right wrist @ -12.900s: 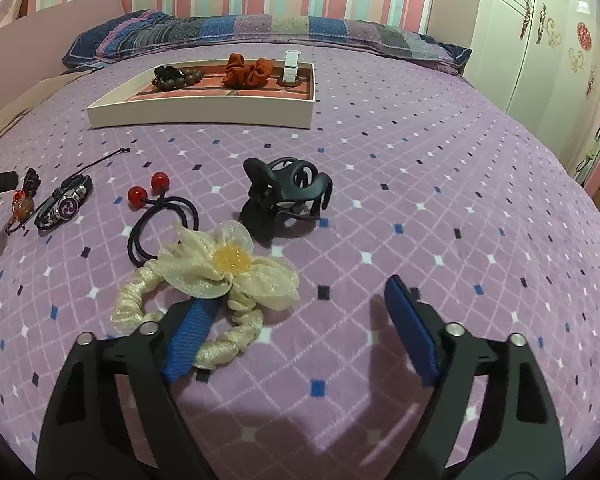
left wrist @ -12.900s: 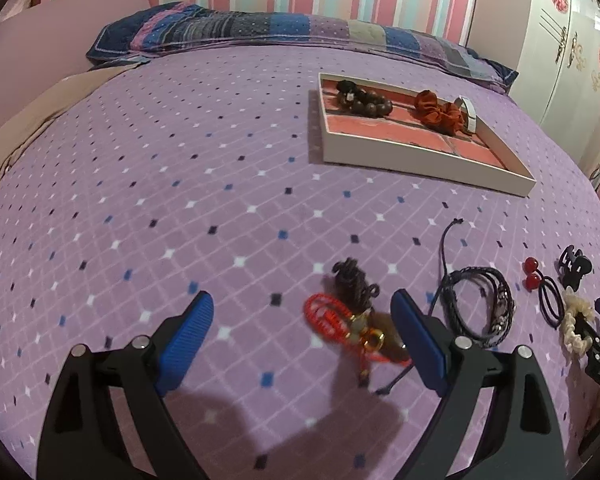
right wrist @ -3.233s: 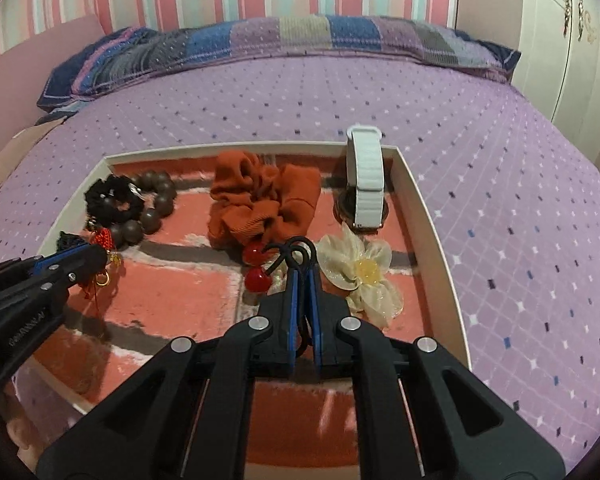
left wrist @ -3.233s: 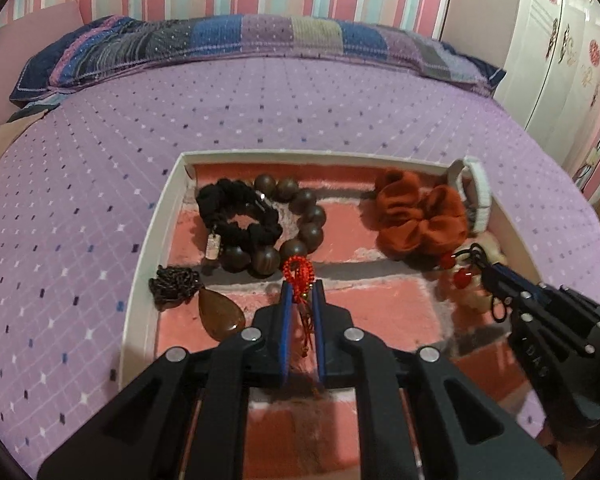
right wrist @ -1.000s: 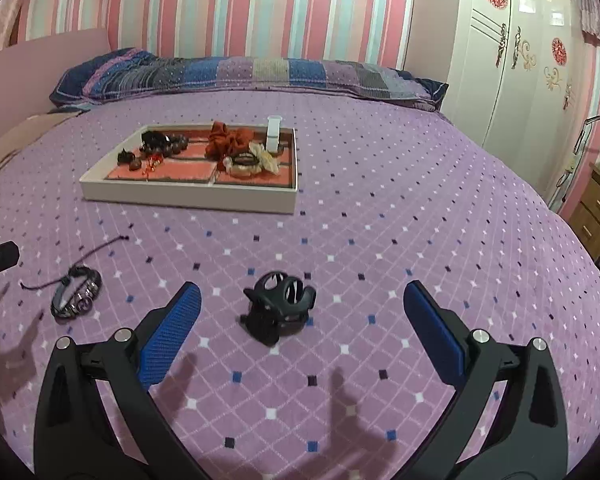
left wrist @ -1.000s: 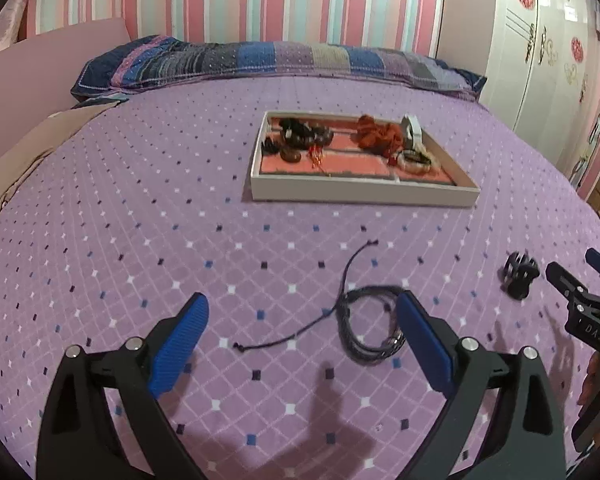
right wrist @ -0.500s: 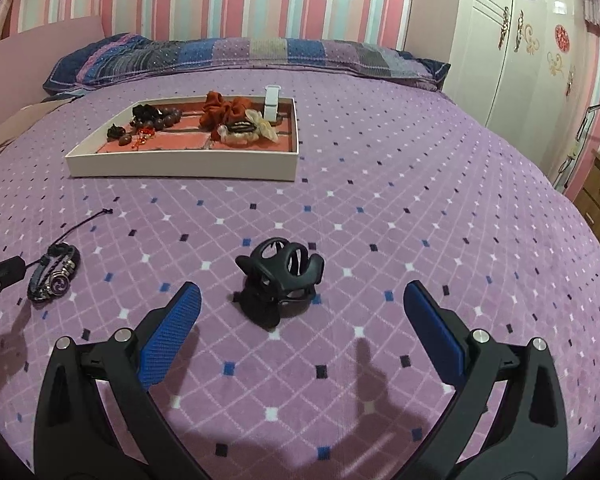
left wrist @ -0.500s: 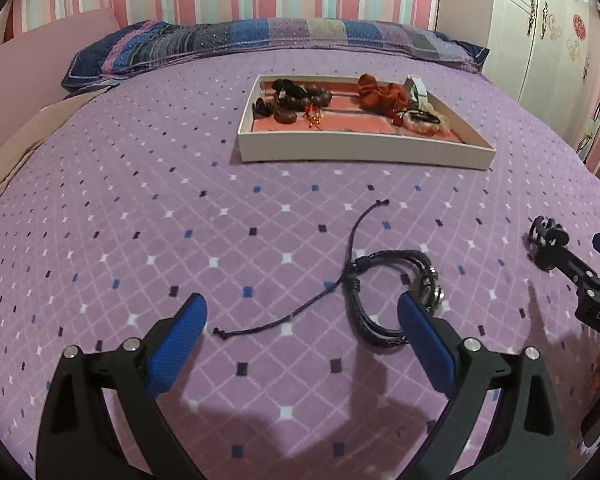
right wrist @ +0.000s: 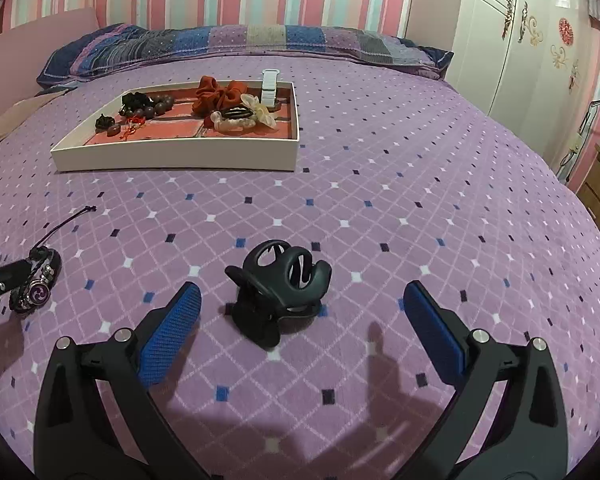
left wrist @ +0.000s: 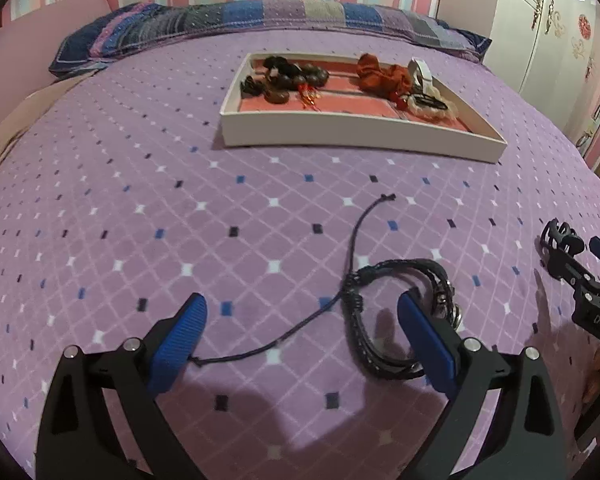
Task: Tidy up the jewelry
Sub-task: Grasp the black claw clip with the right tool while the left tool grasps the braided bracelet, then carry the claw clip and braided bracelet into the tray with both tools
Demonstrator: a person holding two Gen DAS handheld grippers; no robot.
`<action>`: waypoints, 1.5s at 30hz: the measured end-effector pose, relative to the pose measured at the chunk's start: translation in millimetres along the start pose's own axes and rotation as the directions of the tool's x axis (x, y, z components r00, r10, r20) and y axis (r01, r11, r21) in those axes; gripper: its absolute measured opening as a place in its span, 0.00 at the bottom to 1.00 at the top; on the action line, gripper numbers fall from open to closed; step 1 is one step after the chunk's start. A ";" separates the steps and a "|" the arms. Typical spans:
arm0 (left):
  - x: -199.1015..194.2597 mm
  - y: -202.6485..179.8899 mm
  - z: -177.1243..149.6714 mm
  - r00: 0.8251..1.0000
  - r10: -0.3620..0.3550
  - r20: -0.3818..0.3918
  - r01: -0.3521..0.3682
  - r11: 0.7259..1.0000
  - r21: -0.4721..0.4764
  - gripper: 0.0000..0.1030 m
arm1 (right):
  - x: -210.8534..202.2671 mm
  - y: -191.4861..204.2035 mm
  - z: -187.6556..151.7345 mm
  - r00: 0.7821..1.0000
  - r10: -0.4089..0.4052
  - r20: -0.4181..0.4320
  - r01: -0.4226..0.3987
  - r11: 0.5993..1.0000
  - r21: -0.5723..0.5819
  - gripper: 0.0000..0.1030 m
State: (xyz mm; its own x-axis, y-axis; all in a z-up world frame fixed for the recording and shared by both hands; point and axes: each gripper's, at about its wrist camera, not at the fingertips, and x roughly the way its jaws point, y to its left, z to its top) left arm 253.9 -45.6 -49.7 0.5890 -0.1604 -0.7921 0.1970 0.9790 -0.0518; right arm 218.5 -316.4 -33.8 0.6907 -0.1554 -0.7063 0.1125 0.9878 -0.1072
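Left hand-held gripper [left wrist: 300, 330]: fingers wide apart, nothing between the pads, low over the bed [left wrist: 140, 200]. The black braided bracelet [left wrist: 396, 316] lies flat on the purple cover, right at the right-side blue pad [left wrist: 426, 340]; that pad overlaps the loop's right half in view, contact can't be confirmed. Its thin cord tail [left wrist: 360, 228] runs up and away toward the tray, a second strand trails back to the left-side pad [left wrist: 178, 338]. In the right wrist view the same bracelet [right wrist: 38, 284] shows a purple charm, far left, next to the left gripper's tip.

Right hand-held gripper [right wrist: 302, 334]: fingers also spread wide, empty. Black claw hair clip [right wrist: 282, 288] sits on the bed between the two pads, slightly ahead of them, closer to the left pad [right wrist: 172, 332], touching neither.

White tray [right wrist: 176, 156] is well beyond both grippers, toward the pillow [right wrist: 204, 46]. Inside: dark bead bracelet [right wrist: 156, 107], orange scrunchie [right wrist: 216, 94], white watch band [right wrist: 269, 86], cream flower scrunchie [right wrist: 236, 120], red knot charm [right wrist: 134, 123], brown pendant [right wrist: 112, 131].
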 end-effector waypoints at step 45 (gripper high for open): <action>-10.5 -23.1 2.7 0.995 -0.094 0.032 0.091 0.993 0.080 0.15 | 6.3 -7.7 -2.0 0.993 0.116 -0.017 -0.115 0.991 0.068 0.48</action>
State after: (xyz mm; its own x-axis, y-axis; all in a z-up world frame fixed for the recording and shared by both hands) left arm 245.3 -66.9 -38.5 0.5924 -0.2555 -0.7640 0.3118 0.9472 -0.0749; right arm 220.6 -324.9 -38.7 0.6872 -0.0395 -0.7254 0.0810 0.9965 0.0225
